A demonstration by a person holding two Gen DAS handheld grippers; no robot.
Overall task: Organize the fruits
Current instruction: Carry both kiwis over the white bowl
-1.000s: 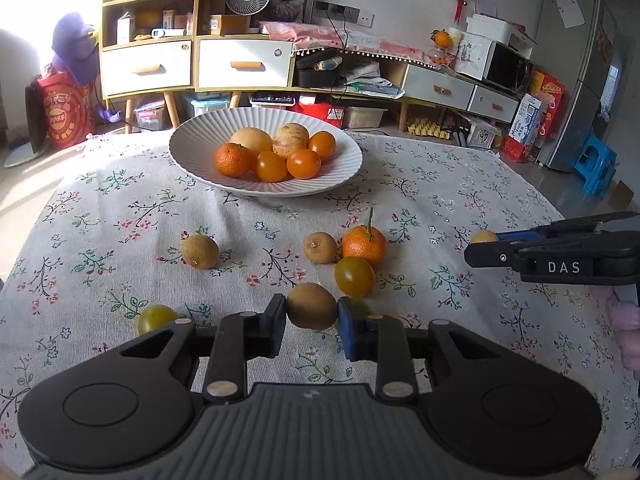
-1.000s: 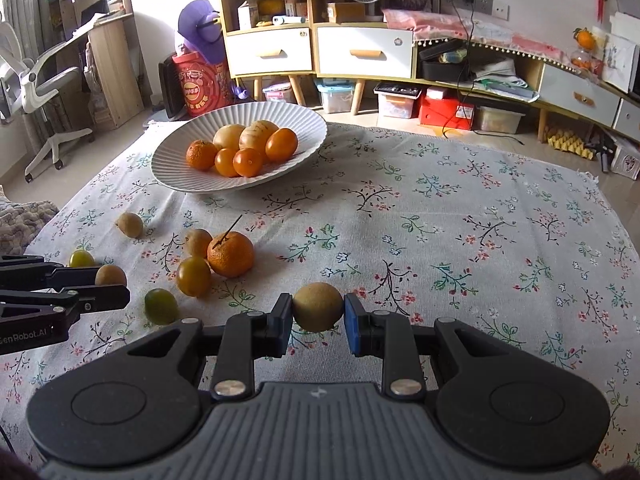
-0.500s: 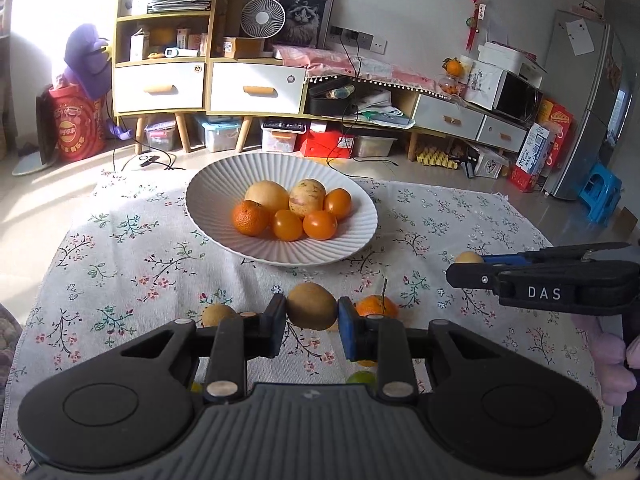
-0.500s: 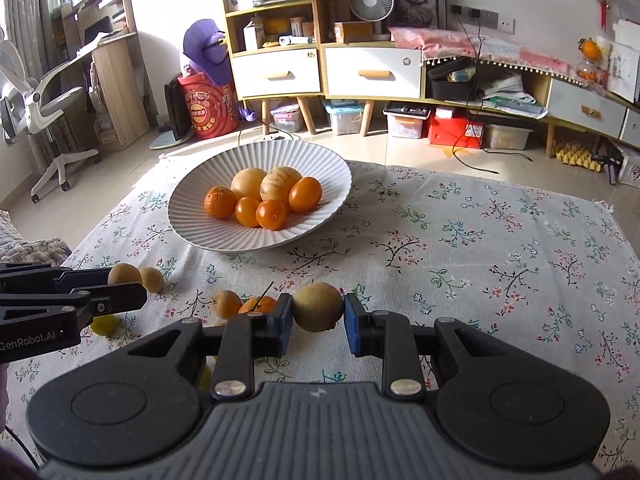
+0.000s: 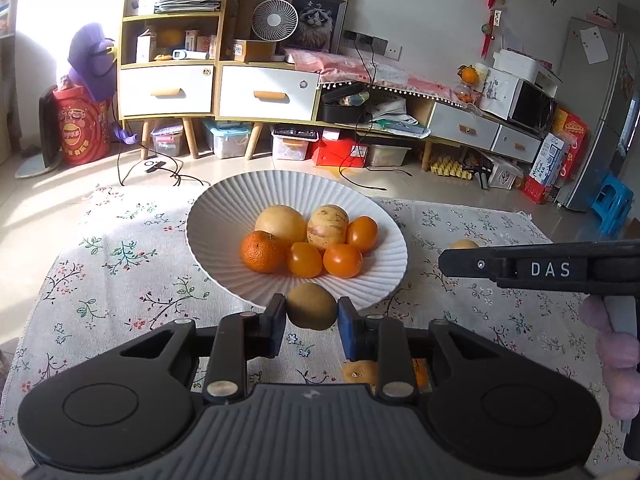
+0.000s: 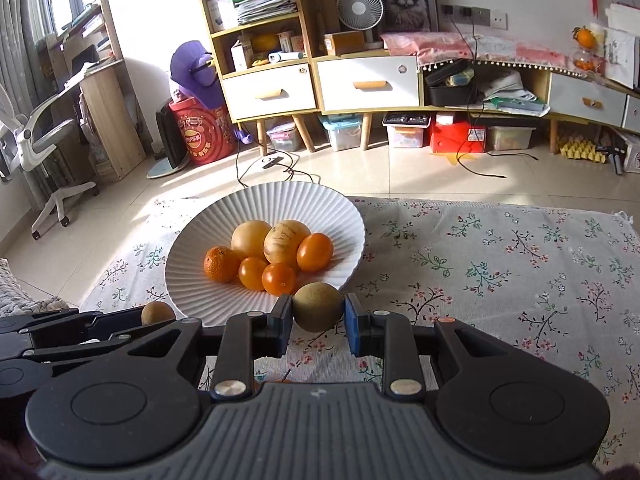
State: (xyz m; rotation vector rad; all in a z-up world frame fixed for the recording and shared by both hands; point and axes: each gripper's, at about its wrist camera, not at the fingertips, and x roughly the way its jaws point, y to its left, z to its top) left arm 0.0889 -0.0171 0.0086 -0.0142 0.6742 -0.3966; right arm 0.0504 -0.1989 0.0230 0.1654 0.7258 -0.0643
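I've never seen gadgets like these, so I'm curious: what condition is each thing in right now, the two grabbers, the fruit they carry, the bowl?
Left gripper: jaws shut on a kiwi.
Left kiwi: gripped, lifted at the bowl's near rim.
Right gripper: jaws shut on a kiwi.
Right kiwi: gripped, at the near rim.
Bowl: upright, holding six fruits.
Fan: upright; running or not, cannot tell.

You bring both grippers, each carrying a brown fuzzy kiwi, up from the scattered fruit to the white ribbed bowl's (image 5: 384, 280) near rim.
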